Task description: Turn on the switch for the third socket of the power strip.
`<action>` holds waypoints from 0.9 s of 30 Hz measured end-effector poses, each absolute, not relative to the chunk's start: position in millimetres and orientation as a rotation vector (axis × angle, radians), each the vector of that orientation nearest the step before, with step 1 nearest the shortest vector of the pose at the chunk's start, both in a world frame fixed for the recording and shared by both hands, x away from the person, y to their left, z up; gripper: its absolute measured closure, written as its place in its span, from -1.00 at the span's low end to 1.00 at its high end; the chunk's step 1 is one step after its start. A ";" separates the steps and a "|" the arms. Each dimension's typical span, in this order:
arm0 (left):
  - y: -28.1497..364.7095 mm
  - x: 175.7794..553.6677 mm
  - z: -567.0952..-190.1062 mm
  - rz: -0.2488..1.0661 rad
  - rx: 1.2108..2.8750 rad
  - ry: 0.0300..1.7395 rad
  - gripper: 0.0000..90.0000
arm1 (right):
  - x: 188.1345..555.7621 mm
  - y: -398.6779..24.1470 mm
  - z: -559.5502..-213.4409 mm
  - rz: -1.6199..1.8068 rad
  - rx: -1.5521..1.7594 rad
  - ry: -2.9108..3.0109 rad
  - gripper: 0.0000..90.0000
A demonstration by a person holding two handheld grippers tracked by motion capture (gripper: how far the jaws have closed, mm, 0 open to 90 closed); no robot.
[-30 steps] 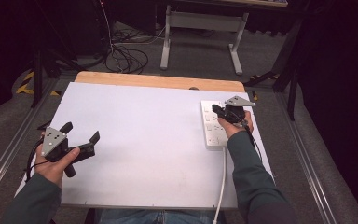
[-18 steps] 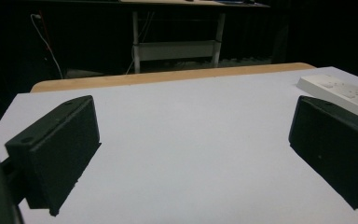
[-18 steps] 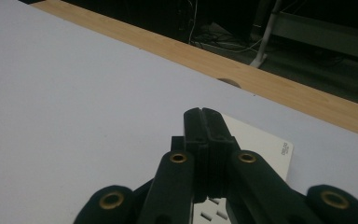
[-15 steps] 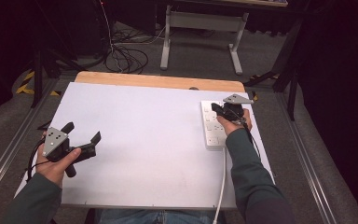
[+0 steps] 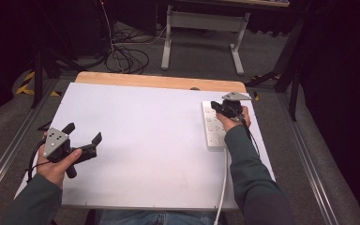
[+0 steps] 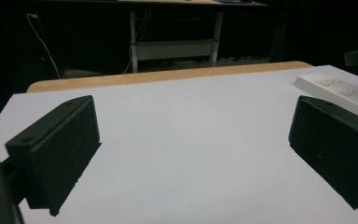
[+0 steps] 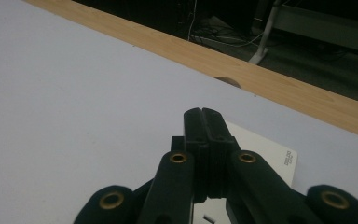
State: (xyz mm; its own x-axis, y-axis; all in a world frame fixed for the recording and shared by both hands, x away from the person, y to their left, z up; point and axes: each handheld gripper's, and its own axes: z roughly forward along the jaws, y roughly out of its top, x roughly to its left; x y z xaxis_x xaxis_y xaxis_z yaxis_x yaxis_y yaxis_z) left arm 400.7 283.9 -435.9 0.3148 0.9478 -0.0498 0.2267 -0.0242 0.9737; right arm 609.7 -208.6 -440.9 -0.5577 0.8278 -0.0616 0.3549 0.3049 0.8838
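Seen from above: white table top (image 5: 145,136) with a wooden strip (image 5: 159,82) along its far edge at 12 o'clock. White power strip (image 5: 213,124) lying flat toward 2 o'clock of the table, long side running near to far, its white cord (image 5: 223,187) trailing off the near edge at about 5 o'clock.

Left gripper (image 5: 83,140) held in the left hand (image 5: 56,164) at about 8 o'clock of the table, just above the surface, jaws spread wide with bare table between them and nothing held. In the left gripper view, same wide gap, the power strip (image 6: 335,91) lying well off toward 2 o'clock.

Right gripper (image 5: 218,107) held in the right hand (image 5: 236,119) over the far end of the power strip, grey plate (image 5: 236,96) on top. In the right gripper view, right gripper (image 7: 203,116) with jaws pressed together, nothing between them, tips above the white strip (image 7: 270,158); touching it or hovering just over it — hard to tell from this angle.

Beyond the table at 12 o'clock: grey floor, black cables (image 5: 122,58), legs of a white stand (image 5: 168,42).
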 end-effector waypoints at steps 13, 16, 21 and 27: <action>284.1 400.9 -437.8 0.832 1.504 1.138 -0.94 | 622.7 -203.2 -443.0 1.181 1.045 2.086 1.00; 284.0 400.6 -437.7 0.832 1.506 1.134 -0.94 | 624.4 -201.5 -443.9 1.175 1.050 2.089 1.00; 282.8 400.9 -437.7 0.825 1.516 1.126 -0.94 | 627.3 -200.5 -445.2 1.159 1.049 2.102 1.00; 281.4 401.6 -437.7 0.822 1.519 1.120 -0.94 | 627.6 -199.4 -449.6 1.115 1.054 2.132 1.00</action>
State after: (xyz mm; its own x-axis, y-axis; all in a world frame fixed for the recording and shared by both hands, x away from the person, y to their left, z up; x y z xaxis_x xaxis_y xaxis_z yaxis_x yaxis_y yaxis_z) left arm 401.6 281.4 -437.7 0.3315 0.9422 -0.0484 0.2366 -0.0334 0.9710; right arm 627.6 -199.4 -449.6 -0.5691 0.8182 -0.0815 0.4000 0.3621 0.8420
